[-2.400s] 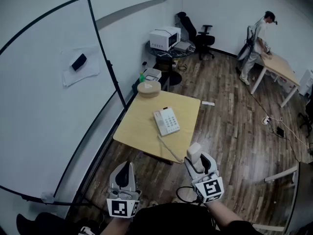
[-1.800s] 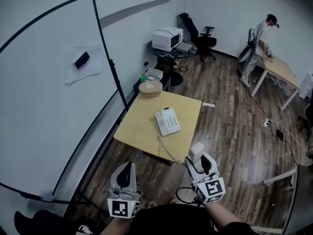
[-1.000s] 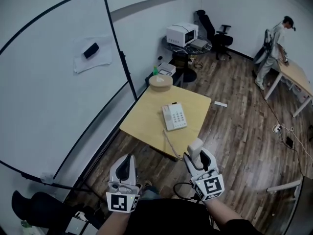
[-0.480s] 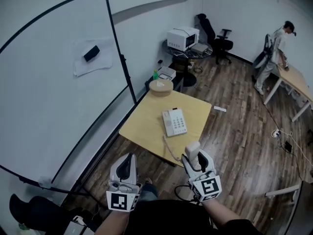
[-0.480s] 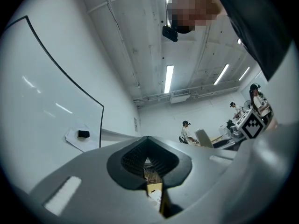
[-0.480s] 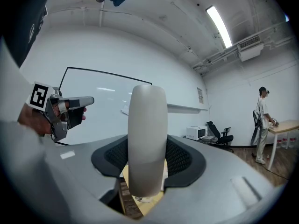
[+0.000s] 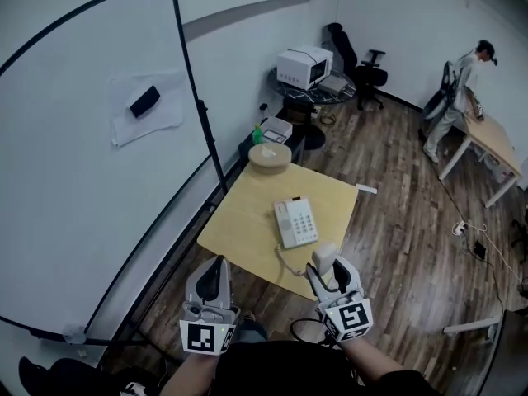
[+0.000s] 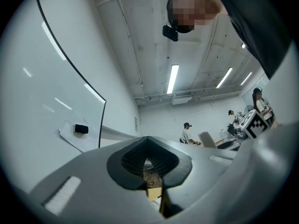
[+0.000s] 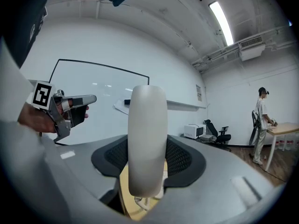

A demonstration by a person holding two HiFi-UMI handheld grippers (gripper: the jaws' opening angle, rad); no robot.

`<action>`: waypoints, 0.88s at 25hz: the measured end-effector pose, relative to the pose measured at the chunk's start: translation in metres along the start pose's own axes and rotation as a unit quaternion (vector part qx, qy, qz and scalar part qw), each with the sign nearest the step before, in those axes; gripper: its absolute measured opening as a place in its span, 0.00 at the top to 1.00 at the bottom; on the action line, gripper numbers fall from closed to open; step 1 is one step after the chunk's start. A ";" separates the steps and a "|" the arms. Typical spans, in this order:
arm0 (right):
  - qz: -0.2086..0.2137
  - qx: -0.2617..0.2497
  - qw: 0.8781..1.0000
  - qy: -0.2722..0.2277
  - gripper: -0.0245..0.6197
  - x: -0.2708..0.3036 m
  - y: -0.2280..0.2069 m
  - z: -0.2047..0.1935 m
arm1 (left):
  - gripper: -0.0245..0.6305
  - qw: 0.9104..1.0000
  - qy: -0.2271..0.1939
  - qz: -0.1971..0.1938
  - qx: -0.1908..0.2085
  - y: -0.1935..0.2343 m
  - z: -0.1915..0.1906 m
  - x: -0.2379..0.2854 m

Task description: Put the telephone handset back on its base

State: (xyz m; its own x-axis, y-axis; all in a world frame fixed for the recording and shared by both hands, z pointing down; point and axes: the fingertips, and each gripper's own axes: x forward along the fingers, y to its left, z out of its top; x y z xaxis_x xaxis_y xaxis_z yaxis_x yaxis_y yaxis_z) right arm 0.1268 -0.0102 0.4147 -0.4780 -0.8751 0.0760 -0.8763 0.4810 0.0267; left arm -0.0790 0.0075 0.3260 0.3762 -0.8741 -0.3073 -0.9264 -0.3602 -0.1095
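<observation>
The handset is waiting above the floor, well short of the phone.

The right gripper [image 7: 329,274] is squeezing the white handset [image 7: 323,256] between its jaws, upright, near the closest edge of the table [image 7: 239,221]. The left gripper [image 7: 215,275] is holding nothing, and its jaws are pressed together. The phone base [image 7: 296,222] is sitting in the middle of the table, well apart from both. The cord [image 7: 286,264] is hanging off the table edge. It could catch there and tug the light base along, because nothing is holding the base down. The smooth handset could also slip in the jaws, or land crooked on its cradle if it is coming down tilted.
</observation>
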 end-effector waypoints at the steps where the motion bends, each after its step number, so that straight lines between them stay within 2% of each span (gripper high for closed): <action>1: -0.002 -0.001 1.000 0.004 0.61 0.010 -0.001 0.000 | 0.96 1.000 -0.002 -0.002 -0.003 0.008 -0.004 0.008; 16: -0.075 -0.013 0.996 0.035 0.61 0.141 -0.005 0.018 | 0.96 0.997 -0.015 -0.059 -0.055 0.115 -0.057 0.113; 22: -0.076 -0.026 0.996 0.029 0.61 0.175 -0.009 0.019 | 0.96 0.995 -0.017 -0.074 -0.068 0.133 -0.076 0.137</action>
State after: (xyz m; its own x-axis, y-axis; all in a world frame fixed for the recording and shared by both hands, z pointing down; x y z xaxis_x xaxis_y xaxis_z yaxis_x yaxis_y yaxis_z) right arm 0.0496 -0.1685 0.4085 -0.3351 -0.9339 0.1246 -0.9330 0.3473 0.0941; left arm -0.1493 -0.1850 0.3410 0.5062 -0.7968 -0.3300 -0.8490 -0.5275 -0.0285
